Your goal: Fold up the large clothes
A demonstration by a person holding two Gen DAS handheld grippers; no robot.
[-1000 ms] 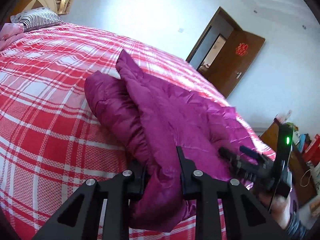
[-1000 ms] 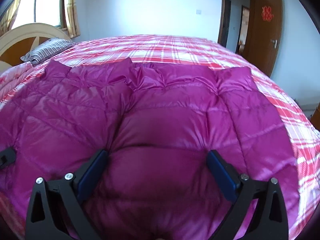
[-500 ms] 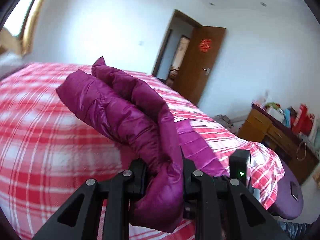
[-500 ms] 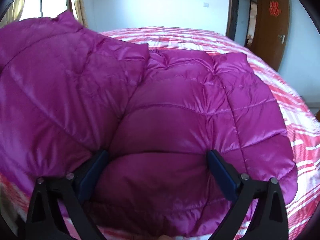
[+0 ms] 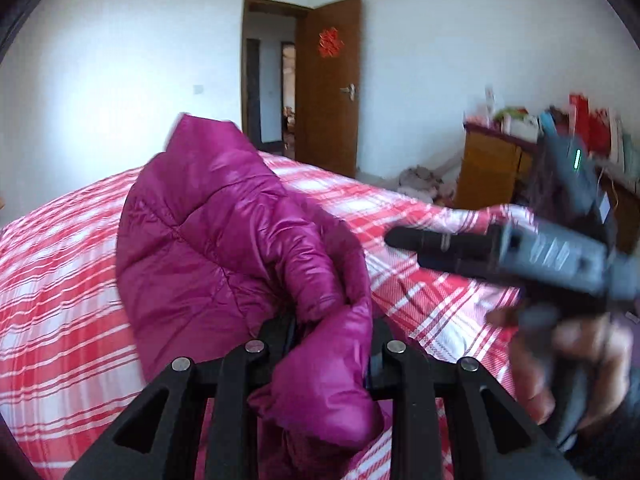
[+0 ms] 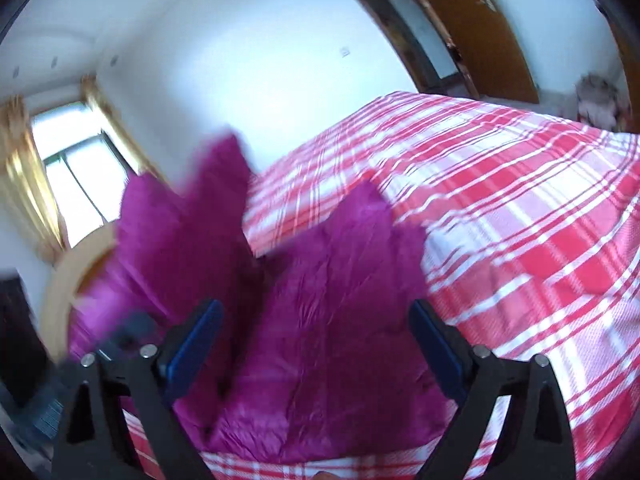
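Jacket (image 5: 224, 248) magenta, quilted, glossy, bunched

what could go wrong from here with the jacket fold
The left gripper pinches only a bunched edge of the slick purple down jacket; it may slip out. The right gripper is open, holding nothing, so the jacket's other side could slump unevenly on the plaid bed. Both views are motion-blurred; the grippers look close and might collide.

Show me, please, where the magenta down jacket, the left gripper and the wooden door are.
magenta down jacket (image 5: 208, 240): left wrist view, on its raised quilted panel.
left gripper (image 5: 332, 332): left wrist view, between the fingertips clamping the jacket.
wooden door (image 5: 332, 92): left wrist view, on the open leaf.
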